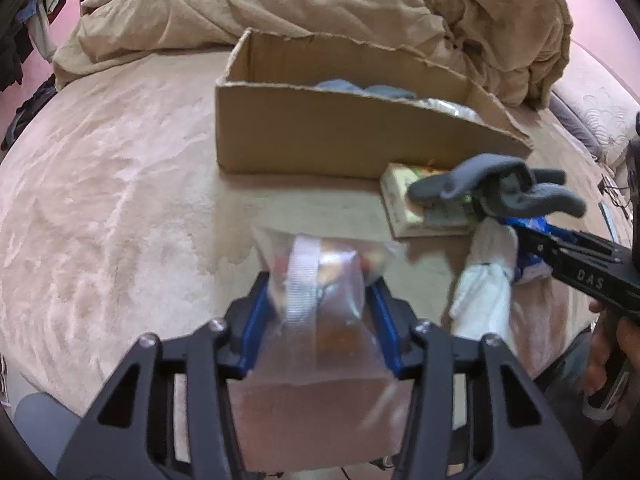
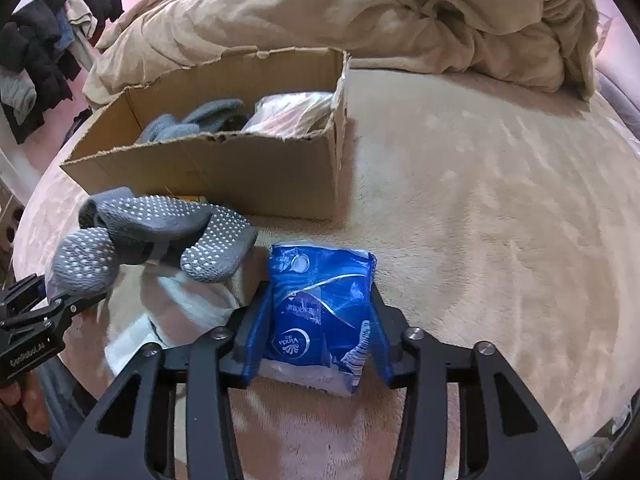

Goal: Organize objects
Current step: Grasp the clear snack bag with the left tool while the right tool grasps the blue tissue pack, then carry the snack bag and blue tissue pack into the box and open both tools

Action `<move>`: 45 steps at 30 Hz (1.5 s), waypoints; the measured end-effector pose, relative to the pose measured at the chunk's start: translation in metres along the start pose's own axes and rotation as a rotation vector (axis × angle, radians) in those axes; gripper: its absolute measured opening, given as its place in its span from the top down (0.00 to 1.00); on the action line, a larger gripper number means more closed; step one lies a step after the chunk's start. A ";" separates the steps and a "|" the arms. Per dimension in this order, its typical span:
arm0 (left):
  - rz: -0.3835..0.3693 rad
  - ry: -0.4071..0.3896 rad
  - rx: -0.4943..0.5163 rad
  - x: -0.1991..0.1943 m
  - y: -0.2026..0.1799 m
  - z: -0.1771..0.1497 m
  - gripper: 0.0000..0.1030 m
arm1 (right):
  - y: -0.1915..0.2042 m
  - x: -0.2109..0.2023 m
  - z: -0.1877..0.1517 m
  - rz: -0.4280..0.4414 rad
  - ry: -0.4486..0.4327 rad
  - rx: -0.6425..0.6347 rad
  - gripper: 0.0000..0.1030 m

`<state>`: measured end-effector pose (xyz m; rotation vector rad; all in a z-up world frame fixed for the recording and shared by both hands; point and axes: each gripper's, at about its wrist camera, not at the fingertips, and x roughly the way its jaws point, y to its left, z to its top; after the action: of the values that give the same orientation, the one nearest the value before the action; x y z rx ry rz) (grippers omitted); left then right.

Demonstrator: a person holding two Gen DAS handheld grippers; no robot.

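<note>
Left wrist view: left tool (image 1: 320, 300) closed onto a clear plastic bag (image 1: 320, 280), blue fingers (image 1: 254, 320) pressing it from both sides. Bag holds a white ribbed strap and some reddish-orange contents, too blurred to identify. Bag is held above the beige plush bed cover (image 1: 100, 200).

Cardboard box (image 1: 320, 140) sits on the bed, far of the left tool, open-topped with torn upper edges. Inside: grey fabric (image 1: 360, 89) and a crinkled clear package (image 1: 448, 106), both toward the right end. Rumpled tan duvet (image 1: 320, 0) heaped behind the box.

Near the box's right corner lies a flat book-like item (image 1: 400, 196) with a pale cover. On top of it, grey socks (image 1: 480, 188). White cloth (image 1: 488, 280) lies on the bed just near of that.

Right wrist view: right tool (image 2: 322, 312) closed on a blue tissue pack (image 2: 320, 300), "Vinda" printed on it; fingers (image 2: 256, 320) clamp its two sides, wrapper creased. Pack is at the near side of the bed, near of the box's right corner (image 2: 336, 168).

Grey socks (image 2: 160, 232) show white grip dots here and lie just left of the tissue pack, white cloth (image 2: 188, 304) below them. Dark clothes (image 2: 48, 40) hang at far left.
</note>
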<state>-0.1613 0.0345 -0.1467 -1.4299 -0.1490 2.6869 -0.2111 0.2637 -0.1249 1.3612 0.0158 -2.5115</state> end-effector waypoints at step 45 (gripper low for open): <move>-0.056 -0.256 0.002 -0.076 0.030 0.139 0.53 | 0.078 -0.076 0.114 0.097 -0.230 -0.038 0.60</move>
<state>-0.2359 -0.0111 -0.0113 -1.0583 -0.2007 2.8106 -0.2462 0.1908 0.0104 1.0270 -0.0478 -2.5555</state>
